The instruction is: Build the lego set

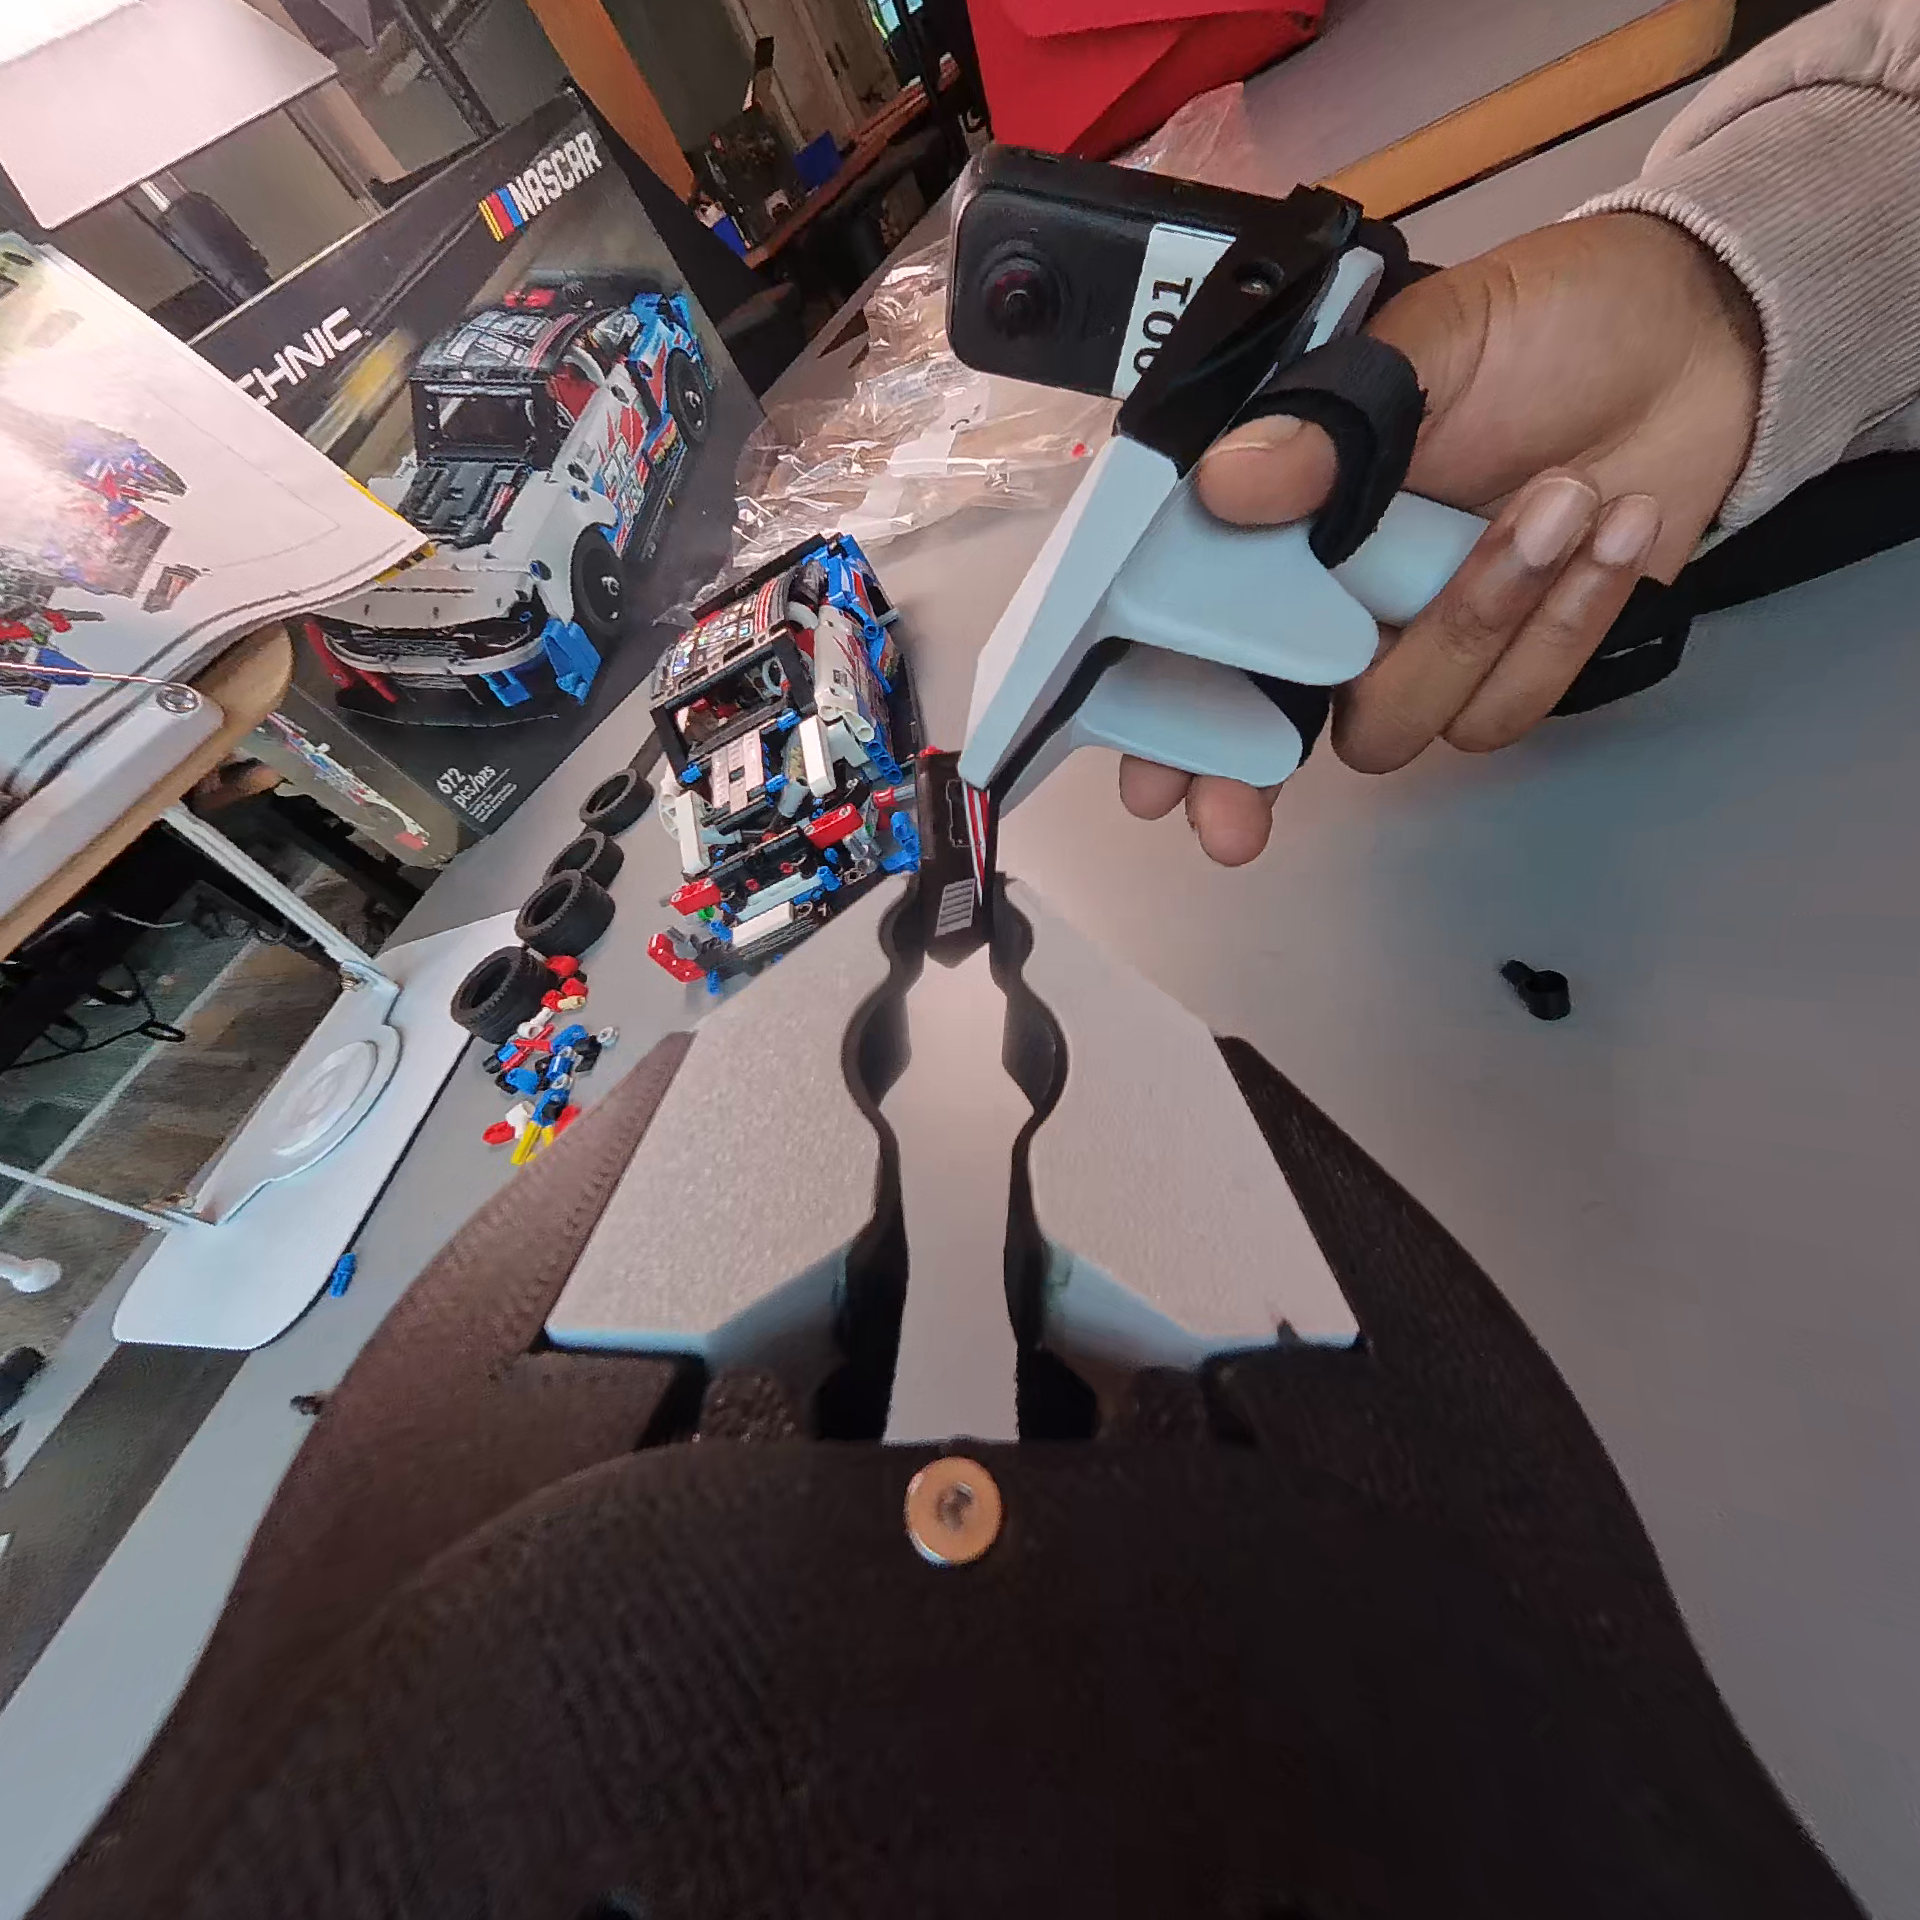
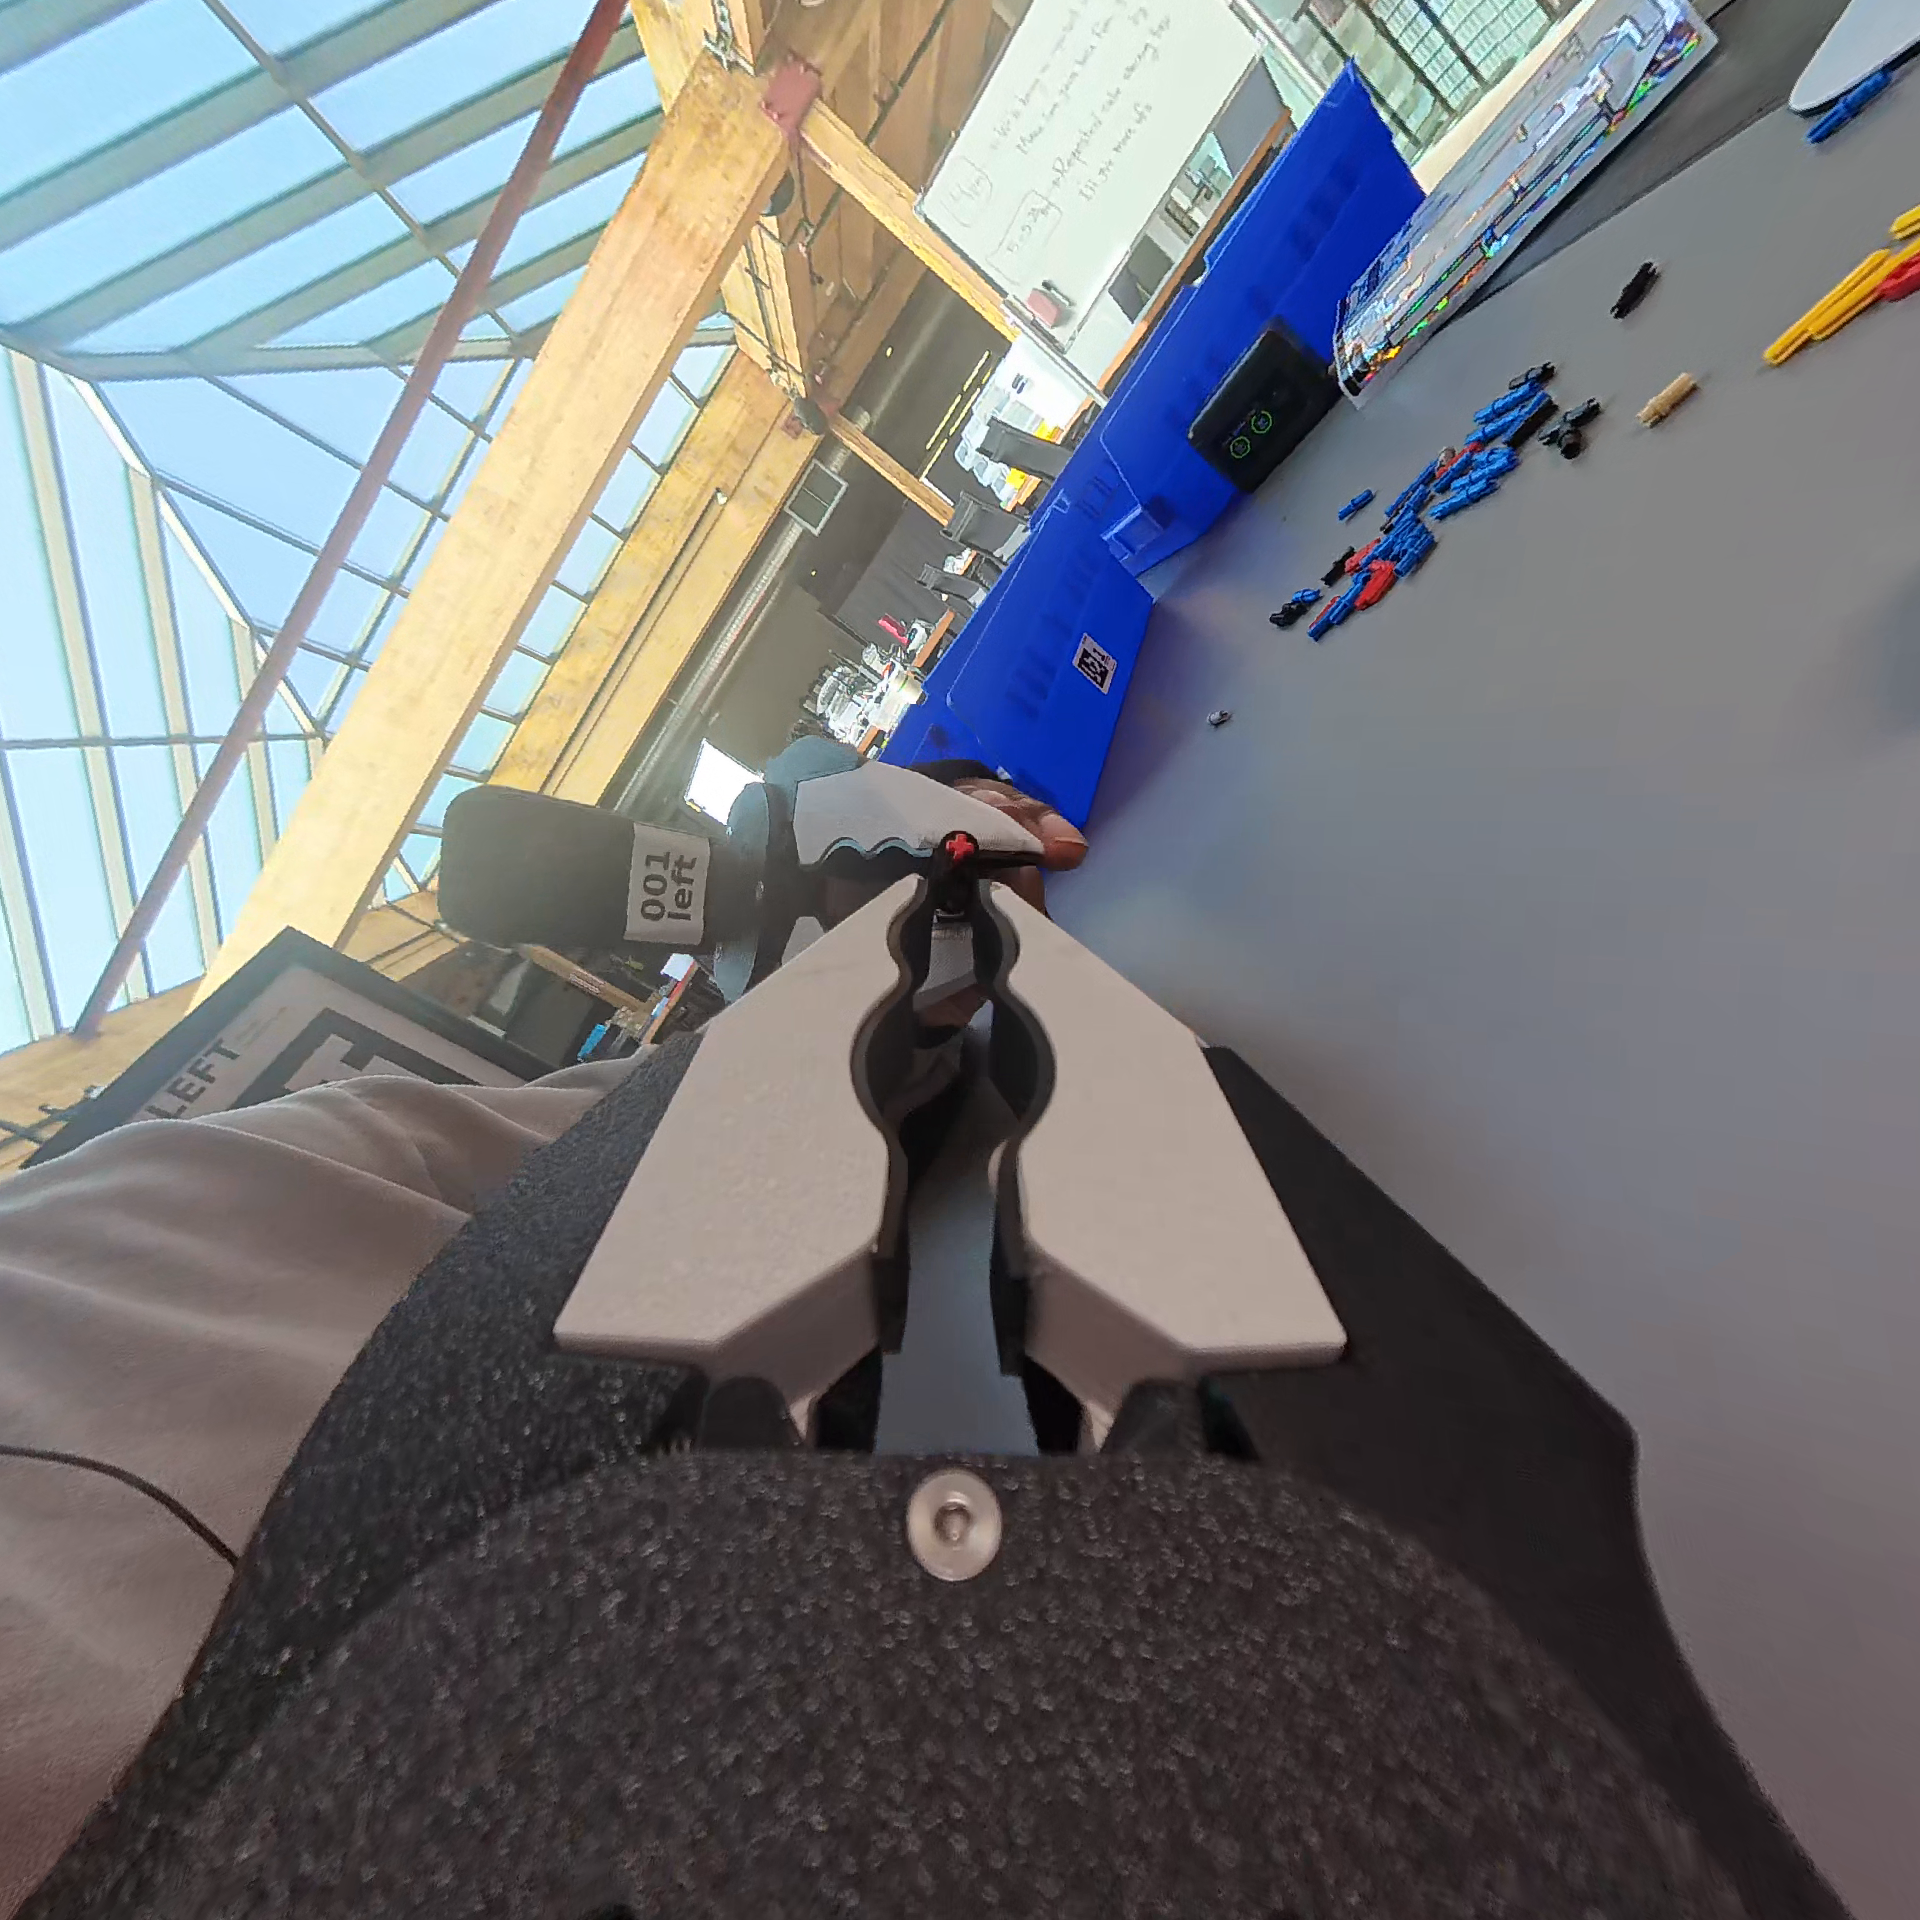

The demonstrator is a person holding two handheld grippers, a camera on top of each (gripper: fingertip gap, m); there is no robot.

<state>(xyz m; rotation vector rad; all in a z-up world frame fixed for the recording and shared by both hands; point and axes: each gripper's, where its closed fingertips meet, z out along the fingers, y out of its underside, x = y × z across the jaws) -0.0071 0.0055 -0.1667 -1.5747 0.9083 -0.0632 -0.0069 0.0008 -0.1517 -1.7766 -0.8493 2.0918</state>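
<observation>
We see the left claw point(image 1: 954, 940) with matt, grainy pale-grey plastic fingers point(image 1: 769, 1174) on a rough, black, woven-looking body. The right claw point(image 2: 954, 899) has the same grainy grey plastic and a pebbled dark body. A shiny metal screw point(image 1: 953, 1509) sits in each body. The tabletop point(image 1: 1558, 1195) looks smooth and matt grey. The tyres point(image 1: 566, 909) look like dull black rubber, the half-built car point(image 1: 790, 758) glossy plastic, the bags point(image 1: 935, 426) clear crinkled film, the box point(image 1: 499, 499) printed card, the beams point(image 2: 540, 447) raw wood.
</observation>
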